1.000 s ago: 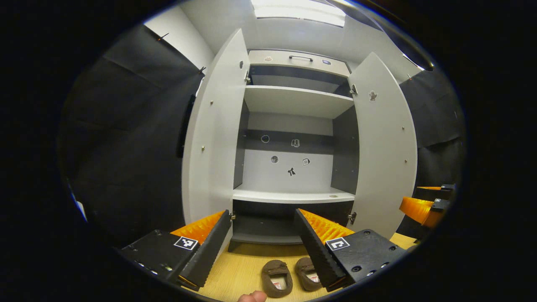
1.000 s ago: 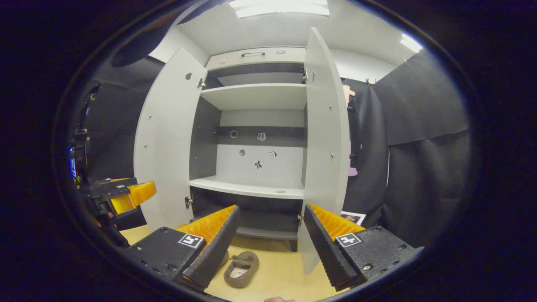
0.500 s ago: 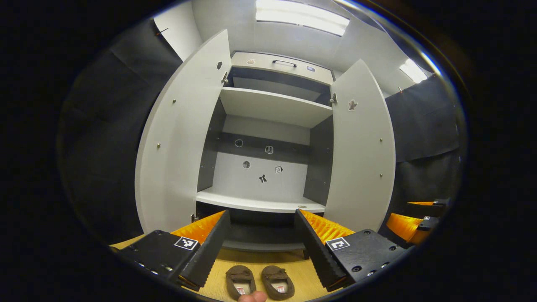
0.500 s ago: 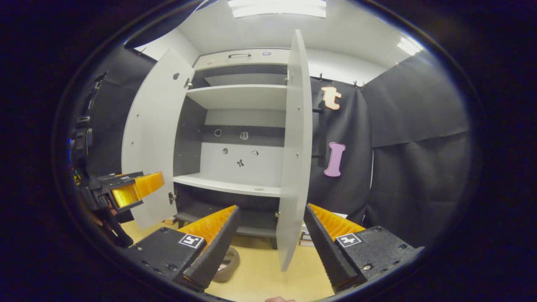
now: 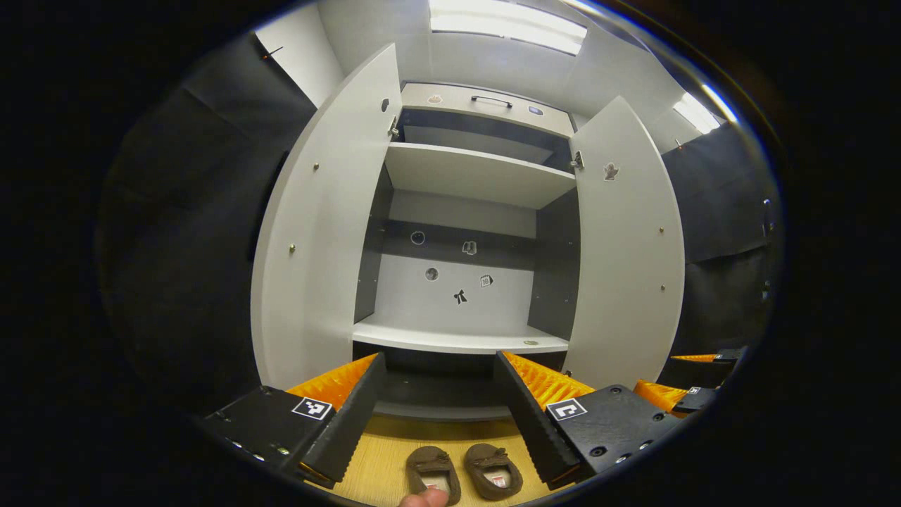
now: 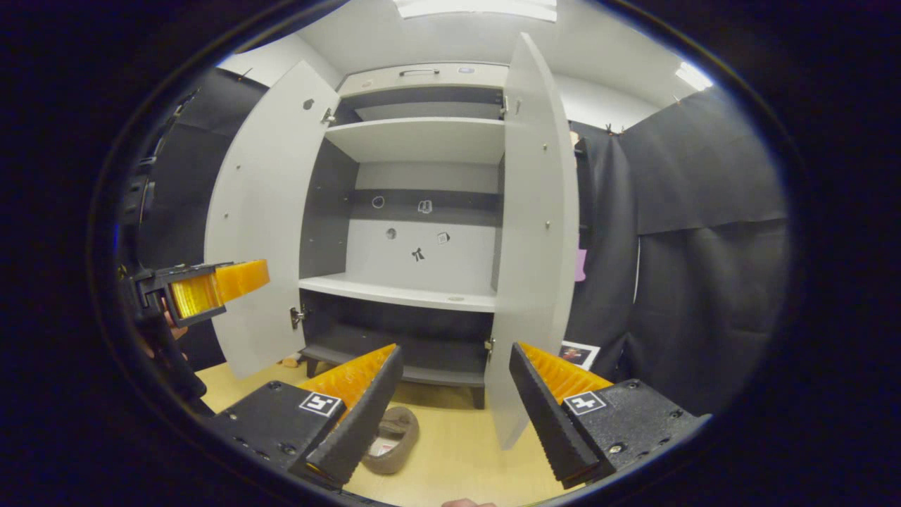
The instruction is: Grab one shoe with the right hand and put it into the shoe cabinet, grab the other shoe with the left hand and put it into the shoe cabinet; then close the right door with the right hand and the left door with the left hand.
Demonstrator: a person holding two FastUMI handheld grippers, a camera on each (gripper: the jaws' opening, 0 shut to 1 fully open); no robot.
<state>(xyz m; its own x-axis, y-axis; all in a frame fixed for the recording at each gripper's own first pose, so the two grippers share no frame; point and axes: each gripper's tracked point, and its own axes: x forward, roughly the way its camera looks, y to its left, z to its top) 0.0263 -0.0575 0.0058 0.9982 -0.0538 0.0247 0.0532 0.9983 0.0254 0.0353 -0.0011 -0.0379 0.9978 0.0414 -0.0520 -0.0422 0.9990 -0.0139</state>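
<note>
Two small brown shoes (image 5: pixel 433 470) (image 5: pixel 493 470) lie side by side on the wooden floor in front of the white shoe cabinet (image 5: pixel 457 338). Both cabinet doors stand wide open, left door (image 5: pixel 317 232) and right door (image 5: pixel 626 260). In the left gripper view my left gripper (image 5: pixel 440 408) is open above the shoes, holding nothing. In the right gripper view my right gripper (image 6: pixel 454 405) is open too, with one brown shoe (image 6: pixel 395 440) partly behind its left finger. The left gripper (image 6: pixel 211 289) shows at the far left there.
The cabinet has a low dark bottom shelf (image 5: pixel 436 394), a white middle shelf (image 6: pixel 401 292) and an upper shelf (image 5: pixel 479 172). Black cloth walls flank it on both sides. A small picture card (image 6: pixel 578 352) lies on the floor by the right door.
Both views have shifted back toward the cabinet front; in the right gripper view the right door turns from edge-on to showing its face. Both grippers stay open.
</note>
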